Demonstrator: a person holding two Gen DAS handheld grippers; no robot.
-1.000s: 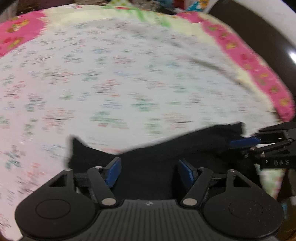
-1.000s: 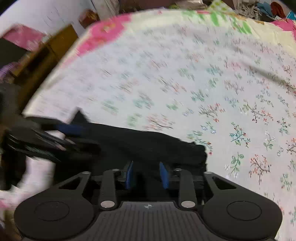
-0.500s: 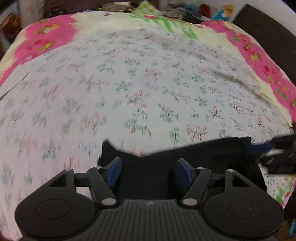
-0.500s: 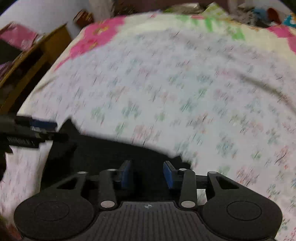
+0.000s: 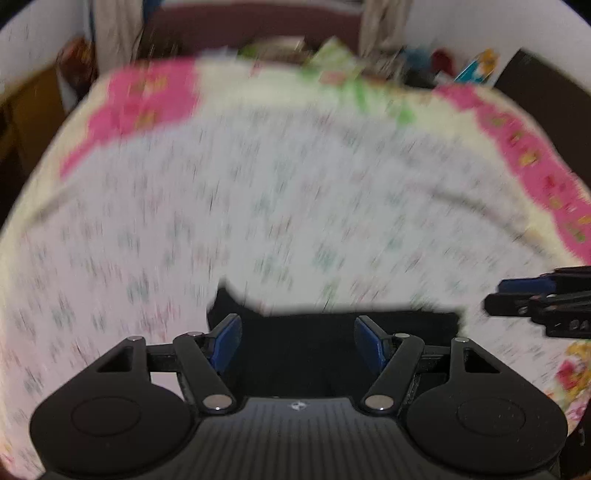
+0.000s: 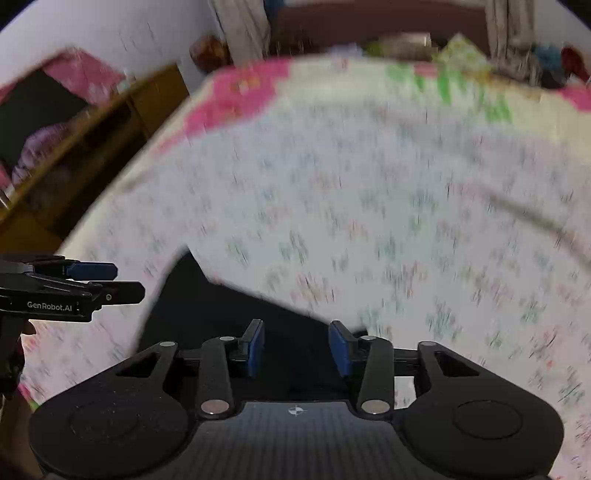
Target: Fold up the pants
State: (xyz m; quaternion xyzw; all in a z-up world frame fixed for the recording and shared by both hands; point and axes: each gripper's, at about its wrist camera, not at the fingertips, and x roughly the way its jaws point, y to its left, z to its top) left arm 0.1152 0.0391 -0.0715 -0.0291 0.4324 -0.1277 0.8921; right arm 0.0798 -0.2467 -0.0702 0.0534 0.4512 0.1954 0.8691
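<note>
The black pants [image 5: 332, 332] lie on the floral bed sheet [image 5: 277, 203], at the near edge of both views; they also show in the right wrist view [image 6: 207, 310]. My left gripper [image 5: 297, 343] is open above the dark cloth, its blue pads apart and nothing between them. My right gripper [image 6: 295, 347] is open too, over the pants' right part. Each gripper shows in the other's view: the right one [image 5: 517, 299] at the far right, the left one [image 6: 107, 284] at the far left. Both views are motion-blurred.
The sheet has a pink and yellow border [image 5: 535, 166] along its edges. A wooden cabinet [image 6: 92, 147] stands left of the bed. Cluttered items and a dark headboard [image 5: 258, 29] lie at the far end.
Both grippers have pulled back and tilted up, so more of the far room shows. The right gripper's jaws have widened and released the pants. The pants sit lower in both views.
</note>
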